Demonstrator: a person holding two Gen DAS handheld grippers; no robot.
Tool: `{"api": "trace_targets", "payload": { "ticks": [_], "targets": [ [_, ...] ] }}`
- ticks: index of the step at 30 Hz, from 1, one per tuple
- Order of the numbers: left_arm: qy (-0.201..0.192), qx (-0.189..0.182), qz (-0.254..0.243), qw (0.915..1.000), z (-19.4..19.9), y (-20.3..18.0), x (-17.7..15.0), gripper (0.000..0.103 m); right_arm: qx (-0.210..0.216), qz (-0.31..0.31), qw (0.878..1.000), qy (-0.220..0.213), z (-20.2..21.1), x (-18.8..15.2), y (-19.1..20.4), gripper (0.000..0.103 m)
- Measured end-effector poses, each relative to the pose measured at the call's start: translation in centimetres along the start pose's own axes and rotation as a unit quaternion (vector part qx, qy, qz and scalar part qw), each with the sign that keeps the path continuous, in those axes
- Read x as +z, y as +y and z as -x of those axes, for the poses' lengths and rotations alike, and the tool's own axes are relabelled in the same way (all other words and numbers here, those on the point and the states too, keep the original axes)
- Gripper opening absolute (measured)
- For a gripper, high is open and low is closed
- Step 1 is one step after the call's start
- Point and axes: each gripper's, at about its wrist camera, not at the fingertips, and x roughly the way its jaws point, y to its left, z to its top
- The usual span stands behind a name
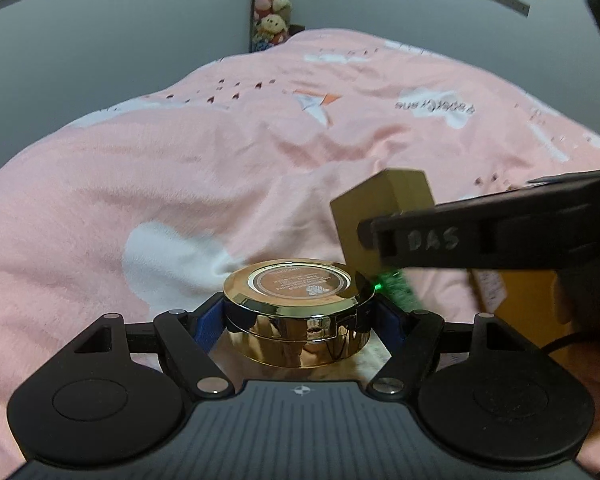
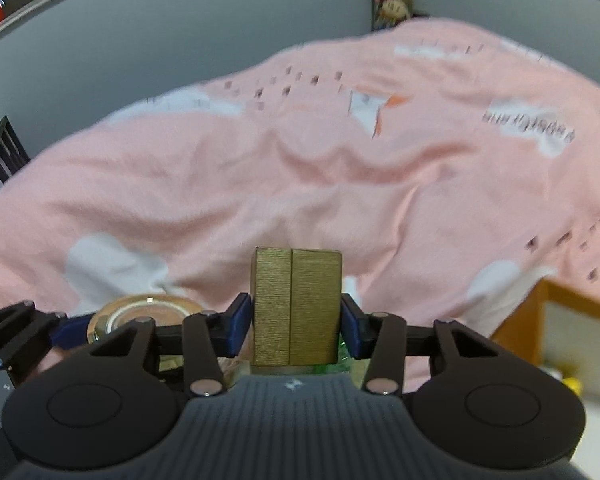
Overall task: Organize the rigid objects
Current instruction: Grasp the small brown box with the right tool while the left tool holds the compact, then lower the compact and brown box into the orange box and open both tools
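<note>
The left gripper [image 1: 298, 320] holds a round gold compact [image 1: 298, 312] between its two blue pads, one pad pressed against each side of the case, so the fingers are closed on it. The compact sits level, its lid with a circular label facing up, and it lies forward of the gripper's black body, right at the fingertips. Beneath and beyond it spreads a pink blanket [image 1: 220, 160] with white cloud shapes.

Just to the right of the compact, and slightly farther away, stands a gold rectangular box [image 1: 364, 216], tilted a little in the left wrist view. The right gripper [image 2: 297, 322] has this box between its blue pads; the pads lie against the box's two narrow sides, and the fingers are gripping it. The box rises well above the pads and shows a vertical seam down its front face. In the left wrist view one black finger [image 1: 480, 240] of the right gripper crosses in front of the box from the right.

A green bristly object [image 1: 396, 284] shows just to the right of the compact, below the box; what it is cannot be told. From the right wrist view the compact [image 2: 140, 312] appears to the left of the box, with the left gripper's finger beside it.
</note>
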Motion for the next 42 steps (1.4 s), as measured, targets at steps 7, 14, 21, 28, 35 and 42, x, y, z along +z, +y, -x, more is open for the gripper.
{"api": "trace_targets", "payload": {
  "ticks": [7, 14, 21, 28, 35, 42],
  "targets": [
    [-0.044, -0.043, -0.010, 0.9981, 3.1, -2.6, 1.1, 0.087, -0.023, -0.013, 0.998, -0.055, 6.6, 0.1, -1.9, 0.046],
    [-0.073, -0.095, -0.042, 0.9919, 5.5, -6.5, 2.0, 0.087, -0.060, -0.030, 0.993, -0.094, 12.2, -1.2, -4.9, 0.046],
    [-0.093, -0.150, -0.085, 0.9806, 6.6, -10.7, 2.9, 0.087, -0.119, -0.046, 0.986, -0.105, 17.2, -3.1, -8.7, 0.047],
    [-0.070, -0.208, -0.127, 0.9674, 5.1, -15.3, 3.6, 0.087, -0.184, -0.082, 0.976, -0.081, 19.8, -6.1, -13.4, 0.047],
    [-0.018, -0.234, -0.187, 0.9540, 0.8, -20.4, 3.4, 0.087, -0.219, -0.087, 0.972, -0.015, 18.6, -8.8, -17.7, 0.047],
    [0.031, -0.252, -0.223, 0.9412, -2.3, -24.3, 2.9, 0.087, -0.246, -0.074, 0.965, 0.048, 15.3, -10.3, -21.9, 0.047]
  ]
}}
